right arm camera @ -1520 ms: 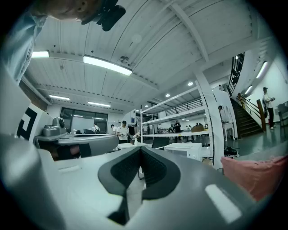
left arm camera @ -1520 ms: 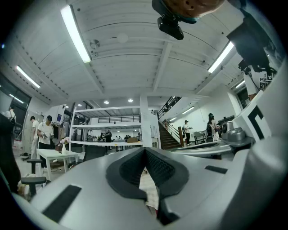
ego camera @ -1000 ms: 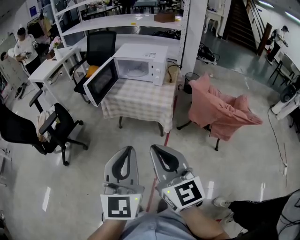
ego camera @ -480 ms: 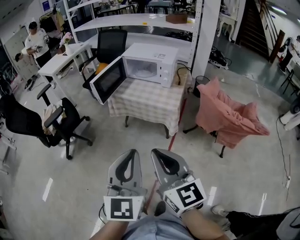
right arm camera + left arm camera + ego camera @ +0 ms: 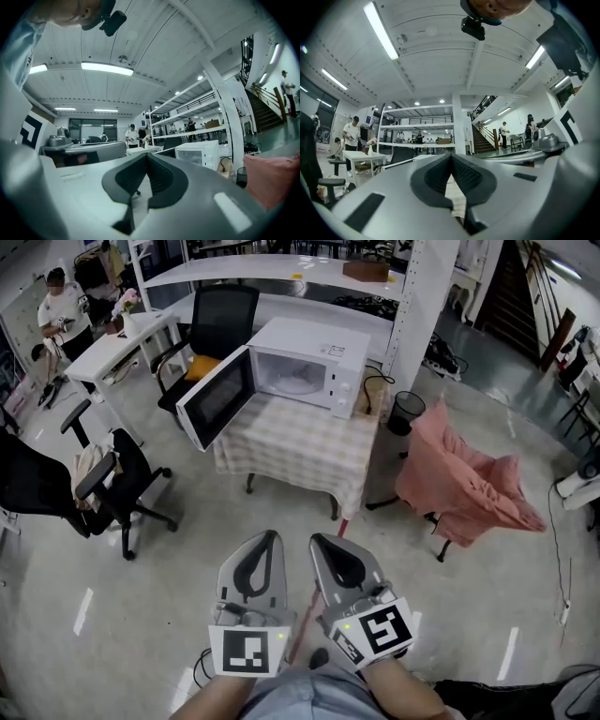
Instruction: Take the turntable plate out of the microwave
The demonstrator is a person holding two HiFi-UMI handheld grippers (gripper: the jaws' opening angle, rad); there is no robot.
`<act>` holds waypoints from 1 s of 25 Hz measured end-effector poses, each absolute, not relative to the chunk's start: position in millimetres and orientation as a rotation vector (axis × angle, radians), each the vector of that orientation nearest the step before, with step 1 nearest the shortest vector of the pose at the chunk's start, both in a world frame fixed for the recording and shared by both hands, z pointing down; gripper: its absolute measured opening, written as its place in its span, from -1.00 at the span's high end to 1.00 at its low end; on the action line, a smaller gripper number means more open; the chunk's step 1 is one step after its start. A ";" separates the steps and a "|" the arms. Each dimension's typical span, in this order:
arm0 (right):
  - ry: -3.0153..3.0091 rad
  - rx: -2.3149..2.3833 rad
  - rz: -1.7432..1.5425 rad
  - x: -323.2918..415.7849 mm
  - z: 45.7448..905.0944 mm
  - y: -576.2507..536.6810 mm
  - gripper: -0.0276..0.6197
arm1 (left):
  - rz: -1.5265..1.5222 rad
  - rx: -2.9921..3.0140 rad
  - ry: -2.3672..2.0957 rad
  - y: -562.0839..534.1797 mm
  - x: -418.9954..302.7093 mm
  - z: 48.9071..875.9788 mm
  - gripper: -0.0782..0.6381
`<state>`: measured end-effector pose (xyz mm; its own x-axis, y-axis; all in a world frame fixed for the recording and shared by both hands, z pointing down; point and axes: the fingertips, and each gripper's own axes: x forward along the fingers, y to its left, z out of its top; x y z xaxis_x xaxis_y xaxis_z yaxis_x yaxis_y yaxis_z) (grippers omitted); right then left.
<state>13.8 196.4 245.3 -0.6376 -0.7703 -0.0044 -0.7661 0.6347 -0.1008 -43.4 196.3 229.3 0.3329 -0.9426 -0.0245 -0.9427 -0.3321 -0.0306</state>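
A white microwave stands far ahead on a table with a checked cloth. Its door hangs wide open to the left. The pale turntable plate lies inside the cavity. My left gripper and right gripper are held side by side low in the head view, well short of the table, both shut and empty. In the left gripper view the left gripper has its jaws meeting at the tip. The right gripper is likewise shut in the right gripper view, with the microwave small to its right.
Black office chairs stand at the left, another behind the microwave's door. A chair draped in pink cloth sits right of the table, by a white pillar and a bin. A person stands near a white desk.
The head view has drawn nearer to the microwave and table. Both grippers stay shut side by side and have moved forward with me.
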 end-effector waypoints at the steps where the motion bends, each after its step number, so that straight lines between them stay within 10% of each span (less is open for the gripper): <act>1: 2.797 -1.322 -0.142 8.4 246.1 185.4 0.91 | 0.008 -2.535 1.787 184.4 -48.8 229.2 0.76; 25: 2.779 -1.445 -0.101 -92.1 241.9 12.1 0.91 | 0.053 -2.633 1.682 15.6 -144.2 232.7 0.76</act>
